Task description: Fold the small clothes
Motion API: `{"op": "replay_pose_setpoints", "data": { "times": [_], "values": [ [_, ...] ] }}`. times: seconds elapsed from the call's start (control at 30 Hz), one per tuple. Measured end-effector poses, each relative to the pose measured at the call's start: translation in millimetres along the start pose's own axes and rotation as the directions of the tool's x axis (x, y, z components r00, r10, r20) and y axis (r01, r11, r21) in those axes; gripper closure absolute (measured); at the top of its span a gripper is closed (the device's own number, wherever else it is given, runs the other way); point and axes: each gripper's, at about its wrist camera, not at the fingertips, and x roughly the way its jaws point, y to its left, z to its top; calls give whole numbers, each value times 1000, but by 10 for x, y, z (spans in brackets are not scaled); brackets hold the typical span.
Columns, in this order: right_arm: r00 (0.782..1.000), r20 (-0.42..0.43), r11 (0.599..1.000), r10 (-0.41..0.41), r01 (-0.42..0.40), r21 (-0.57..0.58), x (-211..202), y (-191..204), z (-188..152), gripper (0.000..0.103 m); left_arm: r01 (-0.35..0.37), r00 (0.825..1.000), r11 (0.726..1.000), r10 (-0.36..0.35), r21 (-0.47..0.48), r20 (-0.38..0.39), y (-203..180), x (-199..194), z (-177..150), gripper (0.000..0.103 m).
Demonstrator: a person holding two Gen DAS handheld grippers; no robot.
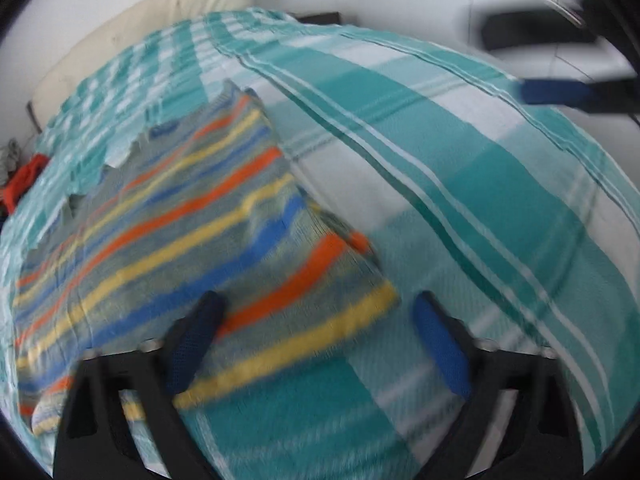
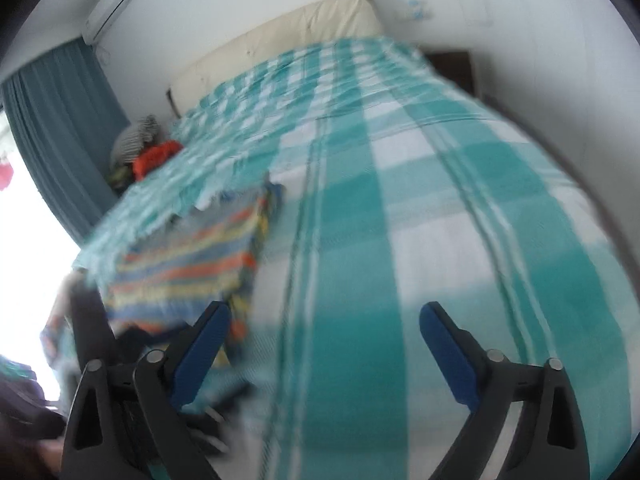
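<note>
A folded small garment [image 1: 180, 220] with orange, yellow and blue stripes on grey lies on the teal and white checked bedspread [image 1: 460, 184]. My left gripper [image 1: 320, 340] hovers open over the garment's near right corner, and its pads do not press on the cloth. In the right wrist view the same garment [image 2: 188, 264] lies to the left. My right gripper [image 2: 324, 348] stands open over bare bedspread [image 2: 440, 220] with nothing between its fingers. A blurred blue pad of that right gripper [image 1: 552, 92] also shows at the upper right of the left wrist view.
A fringed edge of checked cloth [image 2: 160, 200] lies along the garment's far side. A cream headboard [image 2: 288, 32] runs behind the bed. A pile of red and striped clothes [image 2: 156, 156] sits at the bed's left edge by a teal curtain [image 2: 60, 120]. A dark nightstand [image 2: 452, 64] stands at the far right.
</note>
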Motion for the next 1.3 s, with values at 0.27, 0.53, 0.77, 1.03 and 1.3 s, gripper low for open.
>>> {"op": "replay_pose_setpoints", "data": {
  "times": [0.27,0.53,0.77,1.03,1.3],
  "values": [
    [933,-268,969,239,-211,130,1675,234,789,23,165,986,964,-158,-208,51,385,-13,41,92],
    [940,-221,960,259,-224,170,2102,1004,1113,93,322,946,820,-258,-474,195,1471,-620,-290,94],
    [907,-299,942,296,-329,-67,2253,2569,1142,93,279,960,692,-184,-666,211,2527,-939,-1045,94],
    [888,-402,937,224,-310,-164,3040,3602,679,93,186,982,591,-135,-785,131,3015,-799,-1625,82],
    [851,-333,901,407,-434,-8,2879,3582,565,62,161,984,538,-25,-827,175,3217,-989,-1730,26]
  ]
}}
